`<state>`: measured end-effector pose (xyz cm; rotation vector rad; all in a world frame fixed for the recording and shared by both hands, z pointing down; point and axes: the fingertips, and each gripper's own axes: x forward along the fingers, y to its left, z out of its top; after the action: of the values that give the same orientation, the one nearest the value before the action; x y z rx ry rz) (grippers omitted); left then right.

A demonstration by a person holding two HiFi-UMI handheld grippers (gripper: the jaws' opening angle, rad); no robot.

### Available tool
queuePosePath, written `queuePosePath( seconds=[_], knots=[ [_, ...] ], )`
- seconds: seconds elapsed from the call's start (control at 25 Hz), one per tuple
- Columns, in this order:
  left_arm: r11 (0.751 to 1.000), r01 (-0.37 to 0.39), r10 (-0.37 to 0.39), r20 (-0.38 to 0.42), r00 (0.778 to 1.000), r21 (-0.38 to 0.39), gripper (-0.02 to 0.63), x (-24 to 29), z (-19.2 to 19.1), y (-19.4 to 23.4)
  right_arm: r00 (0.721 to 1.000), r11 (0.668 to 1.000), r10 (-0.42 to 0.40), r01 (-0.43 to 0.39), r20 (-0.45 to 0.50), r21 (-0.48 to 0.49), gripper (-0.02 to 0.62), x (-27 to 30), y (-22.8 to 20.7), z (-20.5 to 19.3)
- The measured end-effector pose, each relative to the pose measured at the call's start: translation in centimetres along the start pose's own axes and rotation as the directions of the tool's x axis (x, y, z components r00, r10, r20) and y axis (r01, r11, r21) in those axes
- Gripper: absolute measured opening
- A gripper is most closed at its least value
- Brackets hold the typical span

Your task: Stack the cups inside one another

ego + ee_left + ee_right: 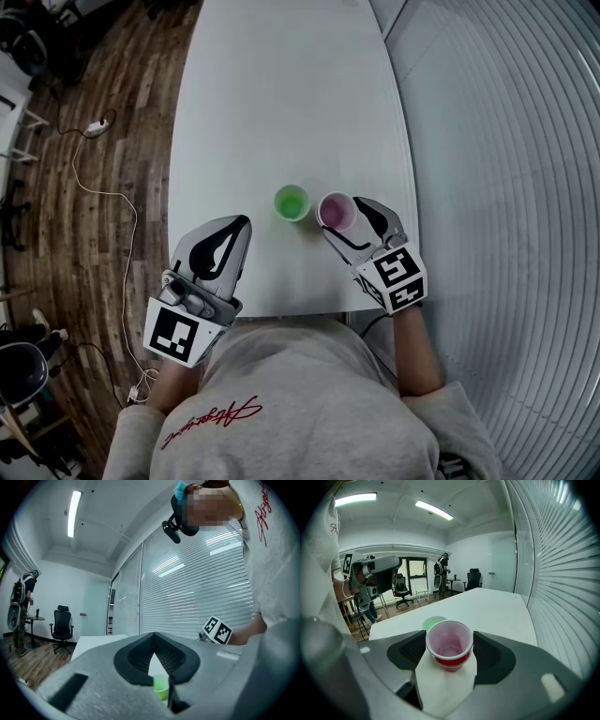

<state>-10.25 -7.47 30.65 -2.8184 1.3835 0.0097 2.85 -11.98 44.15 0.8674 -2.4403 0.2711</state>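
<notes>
A green cup [292,202] stands upright on the white tabletop [281,94], and everything else is placed from it. Just beside the green cup, on its right and not quite touching it, stands a red cup [337,210] (pale pink inside), also upright and empty.

The right hand-held gripper [349,223] reaches in from the near side of the green cup, its jaws apart with the red cup standing between them. In the right gripper view a black pad sits close at either side of the rim, and the rim is round and unsqueezed. The green cup peeks out behind the red one.

The left hand-held gripper [242,225] lies to the left of the green cup and nearer the person, apart from it. Its jaws are together at the tips with nothing held. In the left gripper view the green cup shows through the small gap under those tips.
</notes>
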Motion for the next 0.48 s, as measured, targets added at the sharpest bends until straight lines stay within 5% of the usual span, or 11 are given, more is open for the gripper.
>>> queuePosePath(
  seconds=[0.48],
  knots=[
    [1.0,0.008,-0.008,0.021,1.0,0.002,-0.006,0.11,0.61,-0.01,1.0,1.0,0.007,-0.007,-0.015,-0.002,0.316,0.41,0.08,-0.5]
  ],
)
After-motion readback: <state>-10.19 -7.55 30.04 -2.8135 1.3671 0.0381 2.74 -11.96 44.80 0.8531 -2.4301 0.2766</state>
